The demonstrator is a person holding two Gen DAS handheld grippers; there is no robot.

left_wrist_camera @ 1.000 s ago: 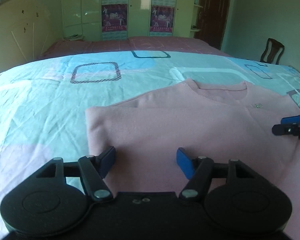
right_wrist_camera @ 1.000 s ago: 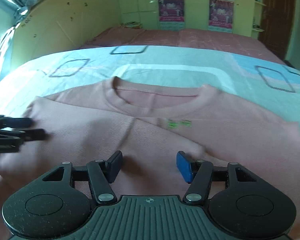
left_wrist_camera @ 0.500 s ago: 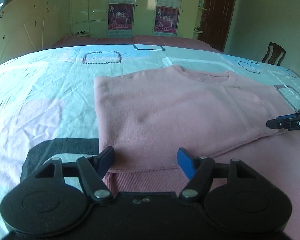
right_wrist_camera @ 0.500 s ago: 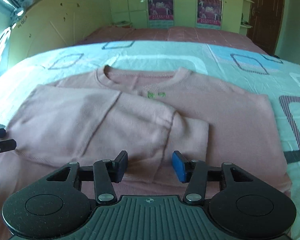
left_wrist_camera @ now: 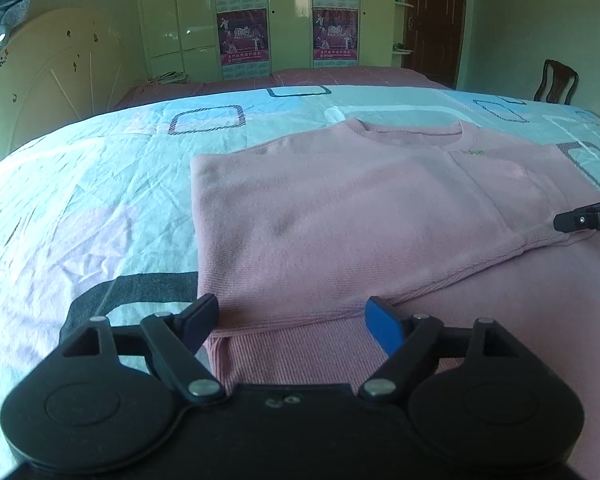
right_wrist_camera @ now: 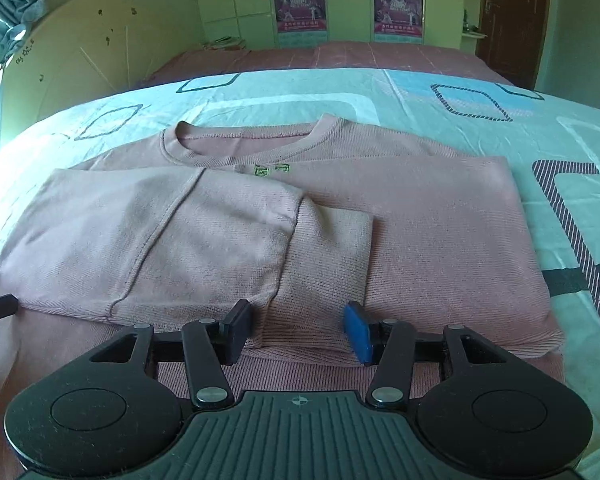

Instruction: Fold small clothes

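A pink sweatshirt (left_wrist_camera: 340,216) lies flat on the bed, collar at the far side. Its left side and sleeve are folded over the body; the folded sleeve's cuff (right_wrist_camera: 328,256) lies in front of my right gripper. My left gripper (left_wrist_camera: 292,322) is open and empty, low over the near left edge of the folded part. My right gripper (right_wrist_camera: 298,330) is open and empty, its fingers on either side of the cuff's near end. The right gripper's tip (left_wrist_camera: 584,218) shows at the right edge of the left wrist view.
The bed sheet (left_wrist_camera: 100,200) is light blue with square patterns. A cream headboard (left_wrist_camera: 60,92) stands to the left, a wardrobe with posters (right_wrist_camera: 340,4) at the back, and a wooden chair (left_wrist_camera: 556,84) and dark door (left_wrist_camera: 432,20) to the right.
Both grippers have drawn back from over the sweatshirt's middle towards its near hem. The right gripper's fingers have spread wider apart. The sweatshirt lies as before.
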